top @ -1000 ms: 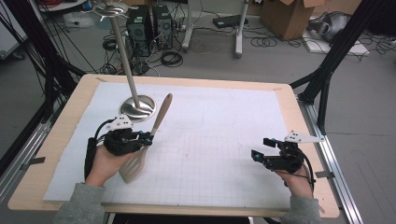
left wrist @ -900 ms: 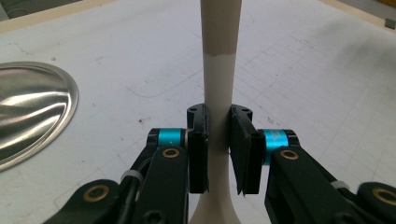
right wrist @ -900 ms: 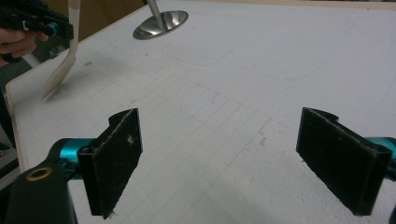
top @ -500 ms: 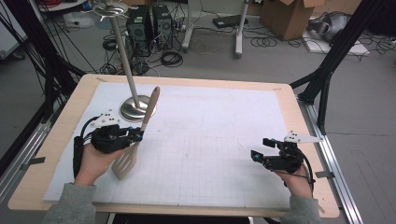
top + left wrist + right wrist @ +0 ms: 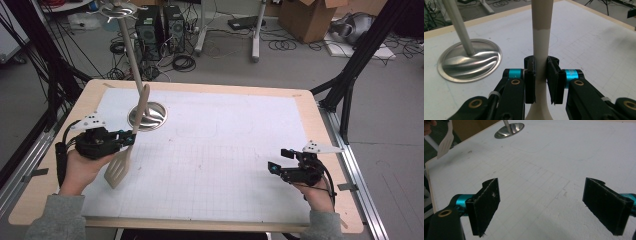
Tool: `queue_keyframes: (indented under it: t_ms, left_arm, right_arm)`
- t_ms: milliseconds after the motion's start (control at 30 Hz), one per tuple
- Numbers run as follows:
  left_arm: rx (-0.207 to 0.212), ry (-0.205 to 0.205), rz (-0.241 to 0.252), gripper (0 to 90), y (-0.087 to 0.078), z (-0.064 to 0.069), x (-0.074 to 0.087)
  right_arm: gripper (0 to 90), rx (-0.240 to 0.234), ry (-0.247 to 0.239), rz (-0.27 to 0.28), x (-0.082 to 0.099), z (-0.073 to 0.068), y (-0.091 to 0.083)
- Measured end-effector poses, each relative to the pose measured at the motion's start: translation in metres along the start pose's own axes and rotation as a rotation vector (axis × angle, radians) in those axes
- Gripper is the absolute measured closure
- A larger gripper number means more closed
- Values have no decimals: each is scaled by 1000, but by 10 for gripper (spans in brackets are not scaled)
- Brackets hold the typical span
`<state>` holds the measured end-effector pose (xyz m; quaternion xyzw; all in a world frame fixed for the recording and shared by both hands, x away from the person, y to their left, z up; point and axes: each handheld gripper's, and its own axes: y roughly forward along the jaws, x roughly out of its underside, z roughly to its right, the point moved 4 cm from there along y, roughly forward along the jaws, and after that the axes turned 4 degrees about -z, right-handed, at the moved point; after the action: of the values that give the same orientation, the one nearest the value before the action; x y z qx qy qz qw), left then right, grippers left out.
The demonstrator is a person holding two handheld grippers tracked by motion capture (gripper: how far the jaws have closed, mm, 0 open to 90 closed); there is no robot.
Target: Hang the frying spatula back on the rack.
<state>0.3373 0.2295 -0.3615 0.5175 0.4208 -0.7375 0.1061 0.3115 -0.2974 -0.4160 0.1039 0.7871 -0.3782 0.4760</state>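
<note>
Spatula [image 5: 125,145] pinched by the left gripper [image 5: 129,139] — blade hanging low

Handle leans toward the steel stand base [image 5: 148,116]; right gripper [image 5: 272,166] rests apart, jaws spread wide.

Even, diffuse overhead light; glare streaks the round polished steel base [image 5: 469,61] left of the tongs; close jaws soft-focused.

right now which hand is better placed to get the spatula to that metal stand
Left. The left gripper is already shut on the spatula handle, close beside the stand's round base. The right gripper sits open with nothing between its jaws at the table's far right side.
</note>
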Motion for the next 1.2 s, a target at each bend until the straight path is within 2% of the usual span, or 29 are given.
queue_keyframes:
  t_ms: [133,567,700,733,833,1067,1200]
  left_arm:
    - [-14,-9,4,775,-8,-7,-1]
    - [-8,-17,29,775,-30,-28,-6]
    - [-24,-17,19,775,-33,-35,-8]
    - [-39,-20,15,775,-34,-37,-9]
    - [-47,-26,25,775,-40,-43,-13]
    - [-58,-24,46,775,-51,-52,-26]
    - [-57,-32,50,775,-51,-57,-28]
  right_arm:
    - [134,3,2,-4,0,0,0]
    - [134,0,1,-10,1,-2,0]
    - [134,-1,3,-9,1,-2,0]
    - [135,-1,4,-9,1,-2,0]
    - [135,-2,3,-8,1,-2,0]
    - [134,-1,2,-13,1,-1,2]
    - [135,1,1,-12,1,-1,1]
